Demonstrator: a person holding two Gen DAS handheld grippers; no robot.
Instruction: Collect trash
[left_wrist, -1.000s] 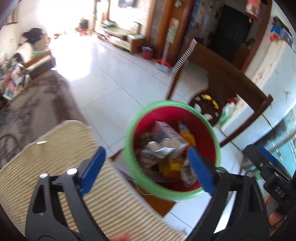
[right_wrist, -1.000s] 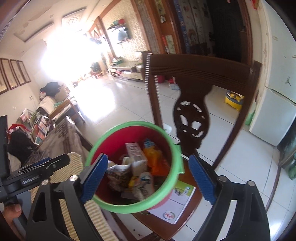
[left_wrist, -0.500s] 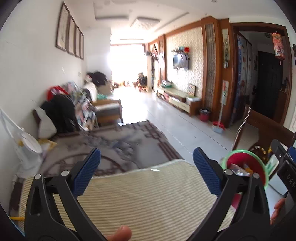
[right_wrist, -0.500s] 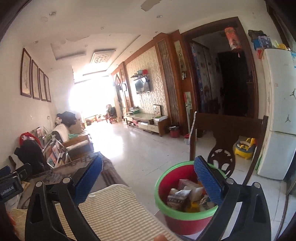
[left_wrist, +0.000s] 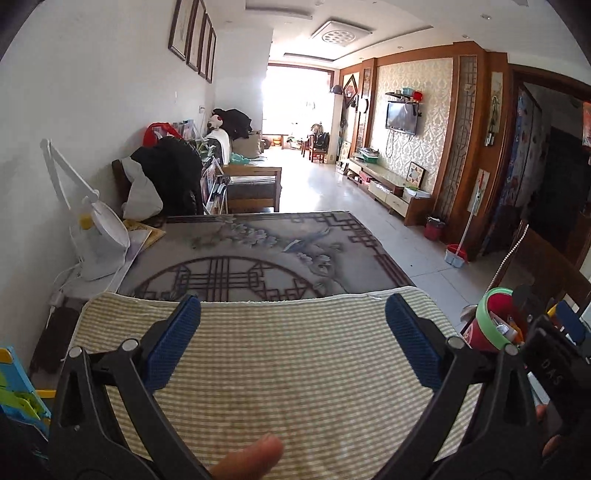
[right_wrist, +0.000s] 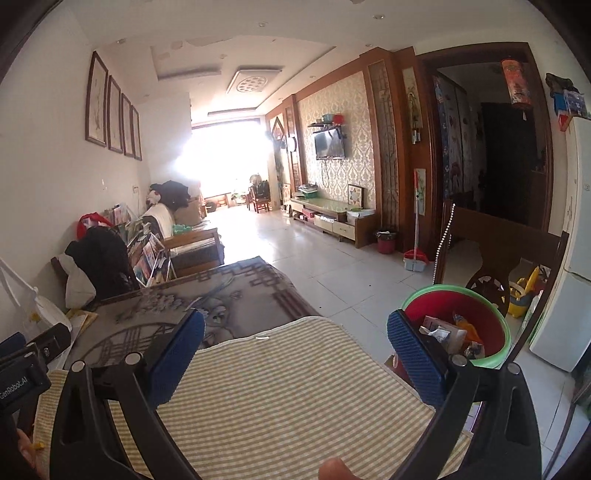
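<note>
Left wrist view: the left gripper (left_wrist: 293, 339) hangs over a green-and-cream striped mat (left_wrist: 295, 369) with its blue-padded jaws spread wide and nothing between them. A fingertip (left_wrist: 247, 459) shows at the near edge. Beyond the mat lies a dark table top with a carved lattice pattern (left_wrist: 258, 258). A white desk lamp (left_wrist: 98, 240) stands at the far left of it, by the wall. At the right edge sits the red trash bucket with a green rim (left_wrist: 491, 325), wrappers showing inside, partly hidden by the right gripper's black body (left_wrist: 554, 362).

Right wrist view: the right gripper (right_wrist: 295, 354) also has its jaws set wide apart, empty, above the same striped mat (right_wrist: 288, 398). The trash bucket (right_wrist: 476, 314) stands just past the right jaw, to the right of the mat, filled with crumpled packets and a small carton (right_wrist: 443, 334). Behind it rises a dark wooden chair back (right_wrist: 506, 236). A white refrigerator (right_wrist: 569, 295) fills the far right. The left gripper's black housing (right_wrist: 26, 365) shows at the left edge.
</note>
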